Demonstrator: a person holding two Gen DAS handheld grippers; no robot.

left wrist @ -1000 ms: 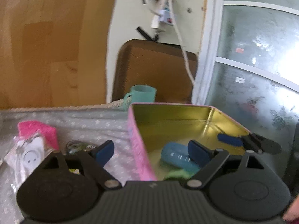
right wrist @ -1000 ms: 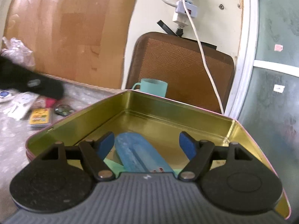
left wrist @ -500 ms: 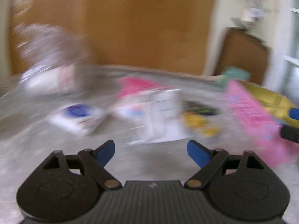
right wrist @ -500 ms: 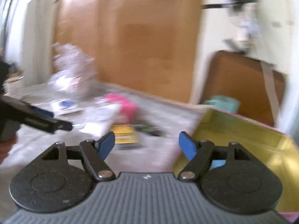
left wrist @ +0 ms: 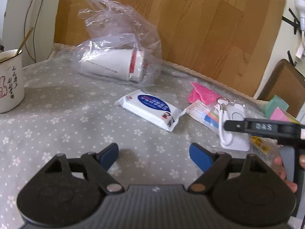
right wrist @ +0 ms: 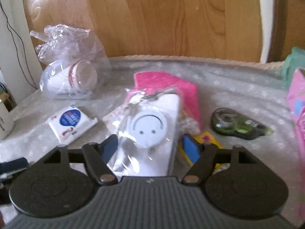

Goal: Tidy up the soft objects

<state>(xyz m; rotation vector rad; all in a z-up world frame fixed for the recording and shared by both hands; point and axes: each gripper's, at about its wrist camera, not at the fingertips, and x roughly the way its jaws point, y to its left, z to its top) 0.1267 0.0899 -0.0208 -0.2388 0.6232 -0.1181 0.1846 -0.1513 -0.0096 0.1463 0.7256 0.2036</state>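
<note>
- At the counter's left edge: one mug (left wrist: 10,80), well apart from both claws.
- Toward the far edge: one clear bag of paper cups (left wrist: 118,64), lying on its side.
- Mid-counter: one tissue pack (left wrist: 150,112), soft, flat on the cloth, long axis slanting from far-left to near-right; straight ahead of the left claw (left wrist: 154,154) and nearer to it than to the other.
- Left claw: jaws wide apart, nothing between them, over bare cloth.
- Right claw (right wrist: 150,148): jaws just closing yet not visibly pressing; between them the near end of one bagged white gadget (right wrist: 148,129), long axis running away toward the far edge, so straddled across its short width.
- Just behind the gadget, partly under it: one pink cloth (right wrist: 167,85), soft, probably reachable only once the gadget is shifted.
- Right of the gadget: one yellow packet (right wrist: 207,139), then one green tape roller (right wrist: 238,125).
- At the right edge: one pink tin (right wrist: 297,105), likely the place for the soft things.
</note>
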